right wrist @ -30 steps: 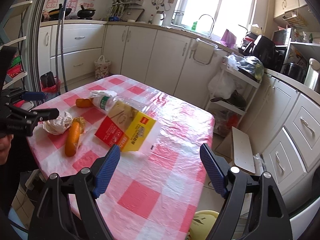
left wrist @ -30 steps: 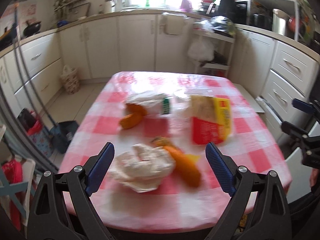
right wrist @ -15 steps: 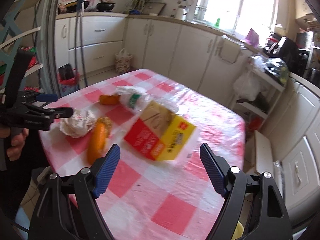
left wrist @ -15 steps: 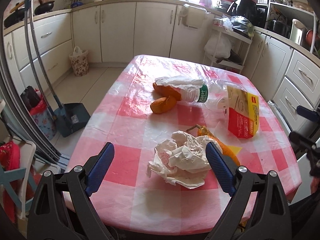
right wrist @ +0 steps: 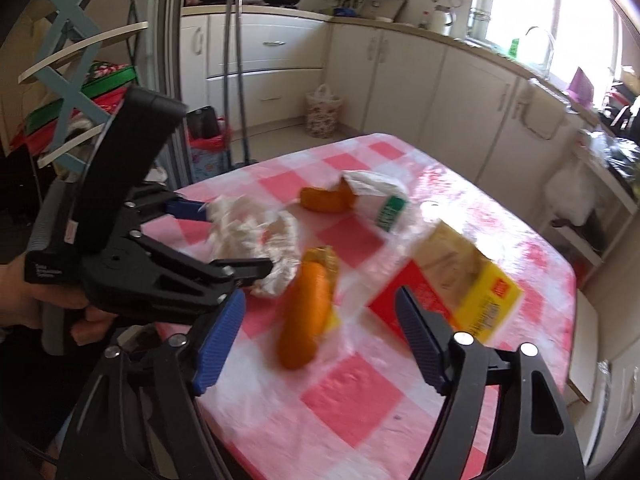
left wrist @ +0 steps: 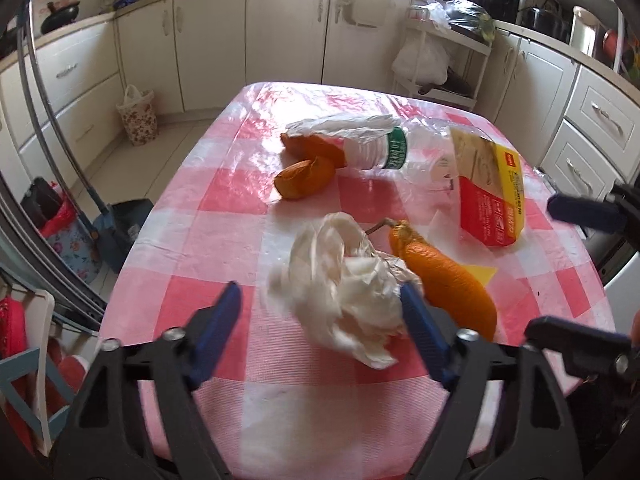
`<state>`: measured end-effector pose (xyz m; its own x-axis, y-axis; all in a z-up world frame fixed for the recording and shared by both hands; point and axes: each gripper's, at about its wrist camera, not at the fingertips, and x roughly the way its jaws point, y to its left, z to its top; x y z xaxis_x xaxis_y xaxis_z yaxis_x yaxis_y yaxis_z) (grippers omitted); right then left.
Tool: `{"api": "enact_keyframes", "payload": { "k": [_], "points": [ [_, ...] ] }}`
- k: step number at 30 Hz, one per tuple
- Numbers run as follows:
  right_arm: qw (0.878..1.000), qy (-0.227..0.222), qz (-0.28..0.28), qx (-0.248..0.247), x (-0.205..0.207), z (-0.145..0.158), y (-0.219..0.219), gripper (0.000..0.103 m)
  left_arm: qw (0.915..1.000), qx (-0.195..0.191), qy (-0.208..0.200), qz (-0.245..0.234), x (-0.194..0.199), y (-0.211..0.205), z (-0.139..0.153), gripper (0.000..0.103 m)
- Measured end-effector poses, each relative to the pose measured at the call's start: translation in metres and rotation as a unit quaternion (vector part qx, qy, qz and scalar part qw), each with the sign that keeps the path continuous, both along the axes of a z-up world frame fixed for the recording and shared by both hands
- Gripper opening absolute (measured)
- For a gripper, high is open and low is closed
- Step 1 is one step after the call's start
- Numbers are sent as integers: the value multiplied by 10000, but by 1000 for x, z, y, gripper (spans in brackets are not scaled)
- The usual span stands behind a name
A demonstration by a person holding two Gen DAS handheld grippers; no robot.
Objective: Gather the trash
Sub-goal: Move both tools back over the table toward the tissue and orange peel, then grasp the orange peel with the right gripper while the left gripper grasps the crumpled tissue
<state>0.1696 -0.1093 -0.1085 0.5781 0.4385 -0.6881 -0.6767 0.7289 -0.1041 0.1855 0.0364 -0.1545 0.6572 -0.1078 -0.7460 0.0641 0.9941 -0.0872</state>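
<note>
Though crumpled and white, tissue wad [left wrist: 344, 292] between left claw [left wrist: 324, 316] pads.

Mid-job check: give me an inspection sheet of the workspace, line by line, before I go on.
Surface: table under a pink-and-white checked plastic cover.
Job's things: crumpled white paper wad; long orange peel touching it; crushed plastic bottle; two orange peels beside the bottle; red-and-yellow carton lying flat.
Clutter: nothing seen.
Grippers: left gripper has just been closing, paper wad between its fingers, right finger at its edge, no squeeze visible; right gripper has just been closing, empty, over the long peel.
Cables: nothing seen.
Surroundings: kitchen cabinets, dustpan on the floor.
</note>
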Motion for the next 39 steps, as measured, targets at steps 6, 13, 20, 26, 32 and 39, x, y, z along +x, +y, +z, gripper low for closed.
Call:
{"api": "enact_keyframes", "payload": {
  "k": [6, 13, 20, 26, 32, 39],
  "points": [
    [9988, 397, 132, 248, 18, -7, 15, 64, 9997, -180, 34, 140, 3, 24, 0, 68],
    [9949, 991, 107, 129, 43, -32, 25, 60, 9992, -334, 39, 206, 10, 37, -1, 69],
    [9921, 1245, -19, -128, 53, -49, 22, 50, 9992, -356, 35, 171, 20, 36, -3, 70],
    [9915, 1302, -57, -24, 57, -45, 16, 29, 9991, -424, 22, -62, 23, 29, -5, 33],
    [9930, 1181, 66, -3, 43, -36, 12, 26, 9973, -733, -91, -30, 17, 32, -3, 29],
    [9960, 849, -6, 278, 24, -11, -6, 26, 9956, -836, -405, -152, 1, 23, 6, 29]
  ]
}}
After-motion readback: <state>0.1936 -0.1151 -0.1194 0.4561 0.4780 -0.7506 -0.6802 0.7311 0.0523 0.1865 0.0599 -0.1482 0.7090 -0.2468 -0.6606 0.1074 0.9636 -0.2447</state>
